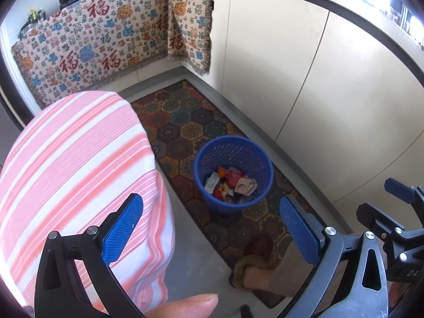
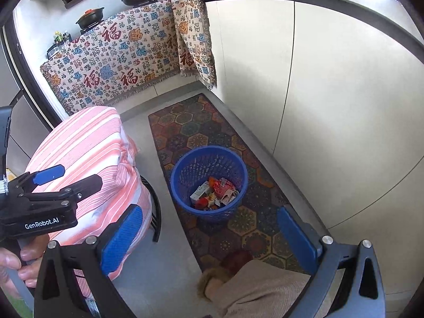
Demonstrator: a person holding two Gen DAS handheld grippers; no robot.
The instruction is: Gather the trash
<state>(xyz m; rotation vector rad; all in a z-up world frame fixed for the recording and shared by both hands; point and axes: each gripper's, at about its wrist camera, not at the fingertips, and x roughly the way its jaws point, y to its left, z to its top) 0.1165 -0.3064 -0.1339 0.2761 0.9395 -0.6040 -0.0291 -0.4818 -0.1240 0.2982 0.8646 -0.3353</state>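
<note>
Both grippers hang high over the kitchen floor with nothing in them: the left gripper (image 1: pixel 212 235) has its blue fingers (image 1: pixel 122 232) spread wide, and the right gripper (image 2: pixel 209 238) is spread just as wide, empty as well. Below and between the fingers stands the blue basket (image 1: pixel 212 153) on the patterned rug (image 1: pixel 182 116), near the cabinet doors (image 1: pixel 304 79). The trash (image 1: pixel 230 184), crumpled wrappers and a small carton, lies in a loose heap at the basket's bottom, so the collecting looks largely done; I see no stray litter on the floor, though the striped cloth (image 1: pixel 71 164) over a seat hides a good part of it. Risks from here, as I judge them: reaching down into the basket, a spread finger could catch the perforated wall and tip the light basket, spilling the heap onto the rug. Lifting the basket by its rim with one thin grip could let it swing or slip. A slippered foot (image 1: pixel 251 262) stands on the rug edge close by, so a step could shift the rug and the basket with it. The two grippers are close together and could knock each other.
</note>
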